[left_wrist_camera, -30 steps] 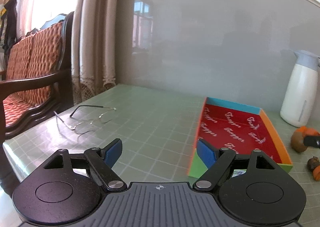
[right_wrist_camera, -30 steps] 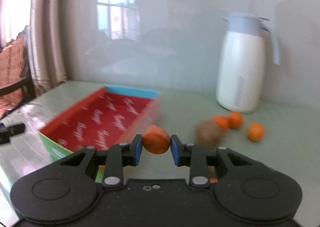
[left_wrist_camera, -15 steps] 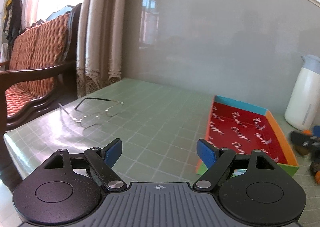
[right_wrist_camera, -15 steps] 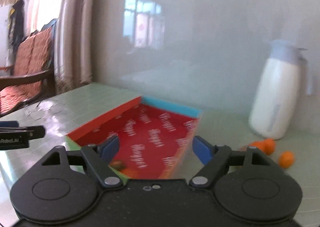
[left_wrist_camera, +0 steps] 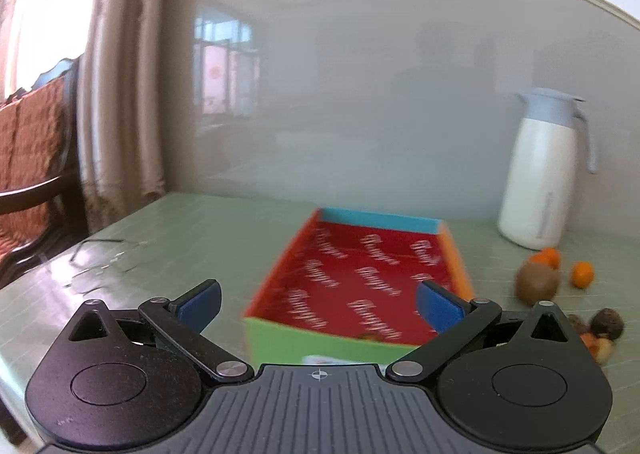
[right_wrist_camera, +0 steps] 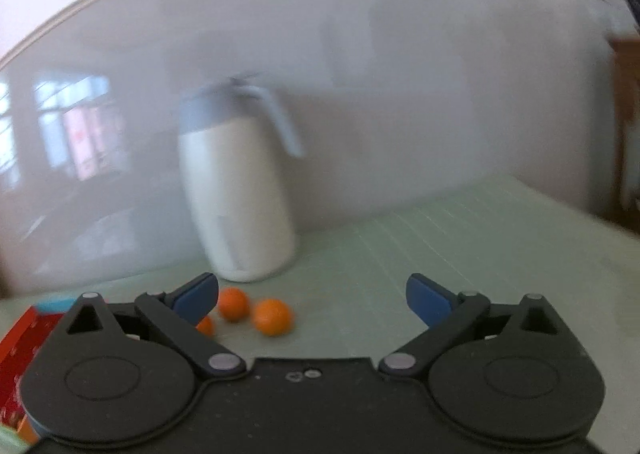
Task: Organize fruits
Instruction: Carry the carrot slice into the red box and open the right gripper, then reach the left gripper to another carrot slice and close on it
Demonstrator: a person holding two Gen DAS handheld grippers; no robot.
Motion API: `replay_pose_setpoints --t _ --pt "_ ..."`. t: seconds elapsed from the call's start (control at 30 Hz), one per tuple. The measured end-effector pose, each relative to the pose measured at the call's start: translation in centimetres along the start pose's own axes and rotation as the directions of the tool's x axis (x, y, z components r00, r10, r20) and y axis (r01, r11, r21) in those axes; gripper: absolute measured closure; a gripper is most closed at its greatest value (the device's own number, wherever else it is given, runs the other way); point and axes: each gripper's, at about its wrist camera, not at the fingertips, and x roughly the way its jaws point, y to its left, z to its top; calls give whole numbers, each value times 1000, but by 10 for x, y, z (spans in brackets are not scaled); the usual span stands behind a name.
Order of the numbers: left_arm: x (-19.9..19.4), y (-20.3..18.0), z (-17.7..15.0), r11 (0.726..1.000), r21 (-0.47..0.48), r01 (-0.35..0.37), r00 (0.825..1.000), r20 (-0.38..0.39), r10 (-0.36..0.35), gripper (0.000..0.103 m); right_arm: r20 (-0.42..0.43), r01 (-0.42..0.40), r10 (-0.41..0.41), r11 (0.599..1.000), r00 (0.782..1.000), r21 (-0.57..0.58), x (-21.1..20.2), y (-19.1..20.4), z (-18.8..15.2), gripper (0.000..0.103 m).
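Seemingly both tongs, left tongs (left_wrist_camera: pixel 318 300) and right tongs (right_wrist_camera: pixel 312 296), gape wide, empty.

On the table: one red-lined tray (left_wrist_camera: pixel 360 274); one white jug (left_wrist_camera: pixel 538 182) at the far right; three small oranges (right_wrist_camera: pixel 273 317) near it; one brown kiwi (left_wrist_camera: pixel 536 284); a blurred cluster of dark fruits (left_wrist_camera: pixel 602 330) at the near right, too smeared to count; one pair of glasses (left_wrist_camera: pixel 100 258) on the left

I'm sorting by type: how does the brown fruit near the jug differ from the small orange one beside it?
The brown fruit is bigger and dull brown; the orange fruit is smaller and bright orange. The brown fruit lies nearer the tray. Both are roundish and rest on the table, outside the tray.
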Motion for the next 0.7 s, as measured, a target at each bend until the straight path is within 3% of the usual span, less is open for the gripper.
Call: replay_pose_setpoints --t 0.13,0.7 --pt "-1 -32 1 998 50 48 999 5 -48 0 -64 29 -27 999 998 31 6 -20 -6 1" --pt "1 -126 -6 968 111 224 974 -52 -219 0 30 72 -67 973 997 -217 -22 -25 -6 0"
